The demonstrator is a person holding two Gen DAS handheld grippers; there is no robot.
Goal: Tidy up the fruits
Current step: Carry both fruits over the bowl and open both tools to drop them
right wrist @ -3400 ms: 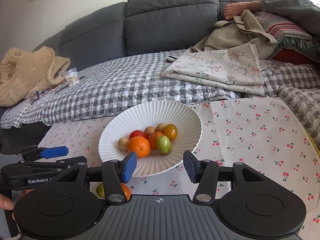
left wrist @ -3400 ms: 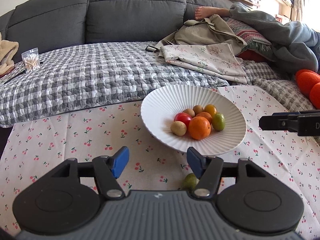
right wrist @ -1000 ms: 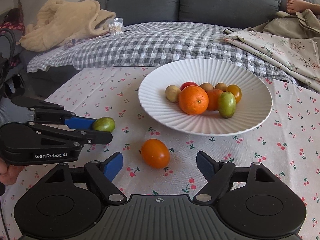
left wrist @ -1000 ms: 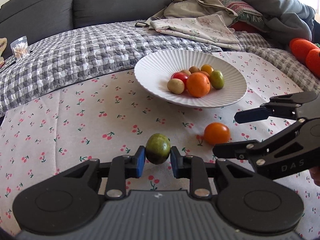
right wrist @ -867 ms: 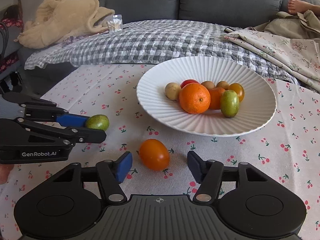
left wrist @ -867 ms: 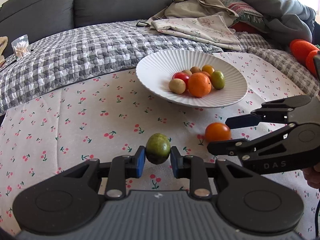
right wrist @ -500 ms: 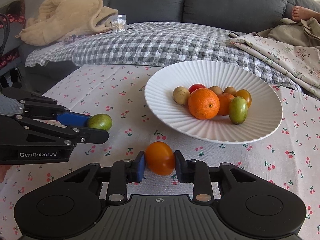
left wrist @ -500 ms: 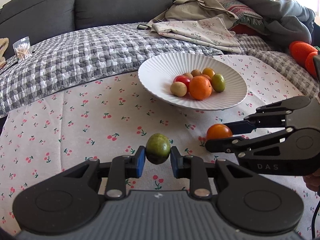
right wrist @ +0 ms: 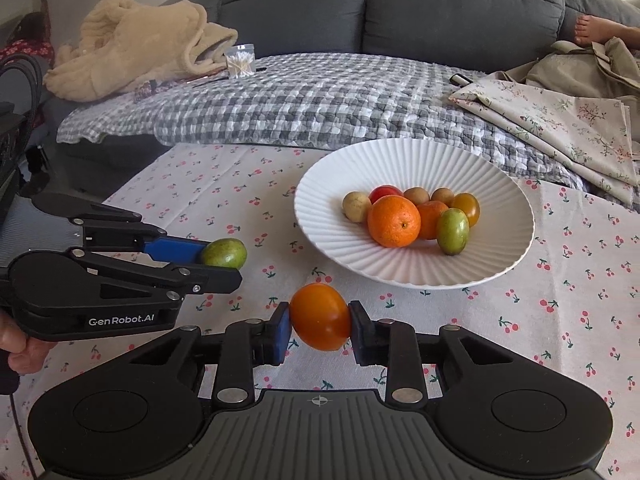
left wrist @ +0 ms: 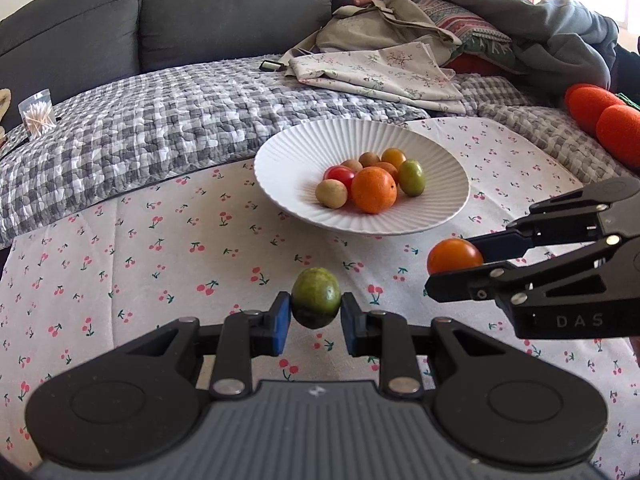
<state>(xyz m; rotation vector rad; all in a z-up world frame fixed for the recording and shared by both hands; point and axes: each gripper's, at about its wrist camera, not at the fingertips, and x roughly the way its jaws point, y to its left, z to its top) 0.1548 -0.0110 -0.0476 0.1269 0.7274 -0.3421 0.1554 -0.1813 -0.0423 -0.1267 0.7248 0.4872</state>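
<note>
A white ribbed plate (left wrist: 444, 168) (right wrist: 508, 200) holds several fruits, among them an orange (left wrist: 374, 190) (right wrist: 394, 221). My left gripper (left wrist: 312, 320) is shut on a green fruit (left wrist: 316, 298) (right wrist: 224, 253) and holds it above the cherry-print cloth, in front of the plate. My right gripper (right wrist: 318, 330) is shut on an orange tomato (right wrist: 320, 316) (left wrist: 454, 256) and holds it off the cloth, near the plate's front edge. In the right wrist view the left gripper (right wrist: 218, 258) is at the left.
A cherry-print cloth (left wrist: 160, 248) covers the surface. Behind it lie a grey checked quilt (left wrist: 160, 112), folded floral fabric (left wrist: 380, 72), a beige blanket (right wrist: 140, 48) and a box of cotton swabs (right wrist: 240, 62). Orange cushions (left wrist: 608, 120) sit at far right.
My right gripper closed on the orange tomato and lifted it off the cloth. My left gripper kept hold of the green fruit and rose slightly.
</note>
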